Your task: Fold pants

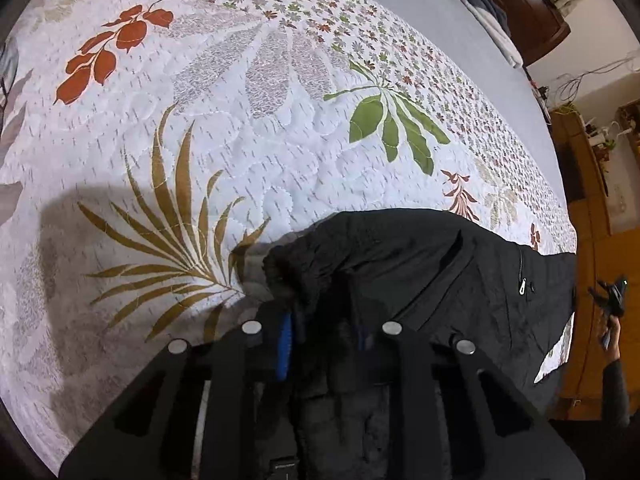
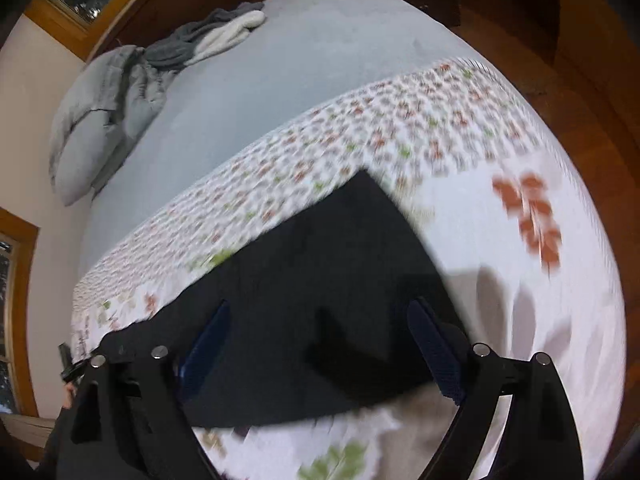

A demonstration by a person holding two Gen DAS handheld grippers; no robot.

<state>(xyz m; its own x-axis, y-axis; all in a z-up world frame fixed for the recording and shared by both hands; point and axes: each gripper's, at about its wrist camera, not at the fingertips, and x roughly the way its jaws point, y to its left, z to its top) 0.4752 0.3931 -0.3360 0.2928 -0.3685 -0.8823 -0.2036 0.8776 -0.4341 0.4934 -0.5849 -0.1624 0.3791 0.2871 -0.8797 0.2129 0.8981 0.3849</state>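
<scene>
The left gripper [image 1: 320, 320] is clamped on a bunched edge of the black pants [image 1: 432, 272] (zip pocket showing), which lie on the floral quilt [image 1: 248, 120]. The right gripper [image 2: 320, 336] hovers, fingers apart, above them.

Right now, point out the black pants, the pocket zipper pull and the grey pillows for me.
black pants [image 1: 420, 264]: left wrist view, on the flat fabric beside the pocket.
pocket zipper pull [image 1: 522, 287]: left wrist view, on the metal tab.
grey pillows [image 2: 96, 120]: right wrist view, on the nearer pillow's face.
</scene>
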